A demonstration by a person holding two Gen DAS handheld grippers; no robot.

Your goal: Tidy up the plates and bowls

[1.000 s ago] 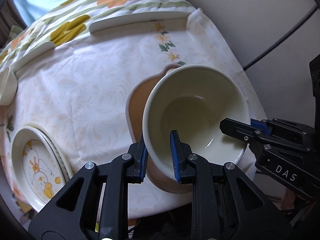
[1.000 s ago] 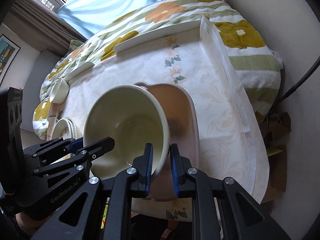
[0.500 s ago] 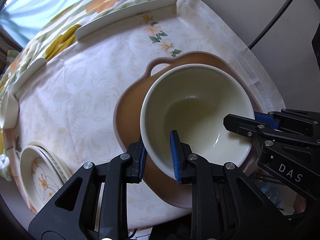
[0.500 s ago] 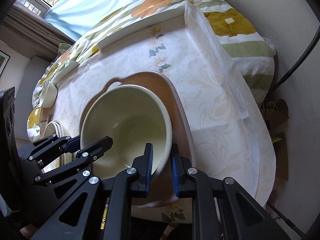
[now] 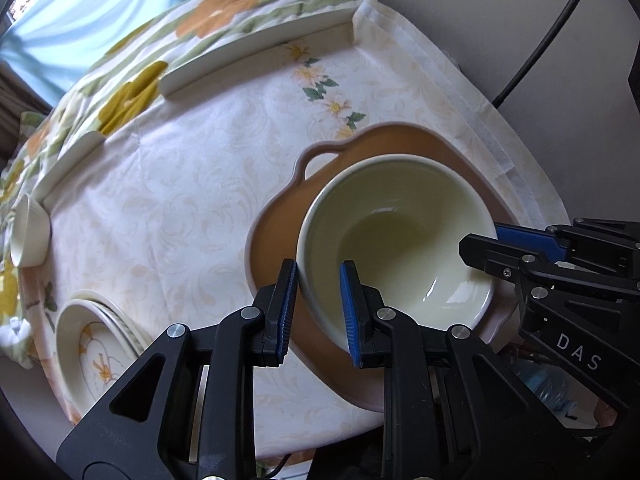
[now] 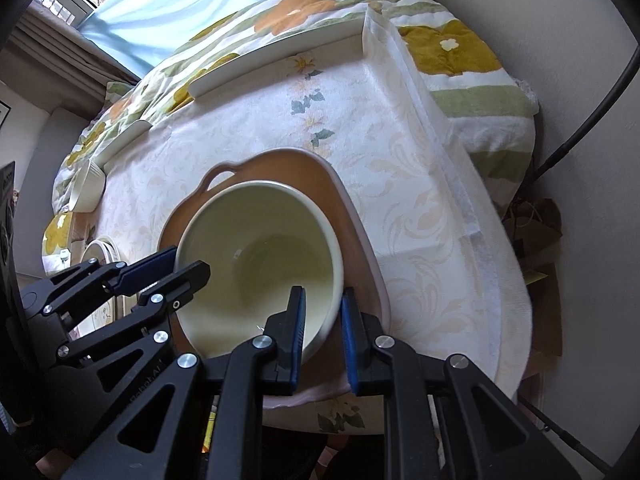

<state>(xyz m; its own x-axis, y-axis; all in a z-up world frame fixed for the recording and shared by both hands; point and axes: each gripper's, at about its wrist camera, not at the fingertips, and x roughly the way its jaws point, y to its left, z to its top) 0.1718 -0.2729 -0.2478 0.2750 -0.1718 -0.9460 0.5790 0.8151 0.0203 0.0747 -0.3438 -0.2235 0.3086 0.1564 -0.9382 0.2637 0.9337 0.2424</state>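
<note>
A large cream bowl (image 5: 400,240) sits inside a tan handled dish (image 5: 280,236) on the floral tablecloth. My left gripper (image 5: 318,304) straddles the bowl's near-left rim, its jaws slightly apart with a small gap to the rim. My right gripper (image 6: 322,328) straddles the bowl's (image 6: 260,256) right rim over the tan dish (image 6: 352,240), also slightly apart. The right gripper also shows at the right of the left wrist view (image 5: 520,252). A stack of patterned plates (image 5: 96,352) lies at the front left. A small white bowl (image 5: 30,232) stands at the left edge.
Long white plates (image 5: 256,52) lie along the table's far edge on a flowered cloth. A wall and black cable (image 5: 560,28) are at the right. The table edge drops off just below the tan dish.
The bowl has come down from a tilted, lifted pose to rest in the tan dish. Both grippers' jaws have loosened slightly from its rim.
</note>
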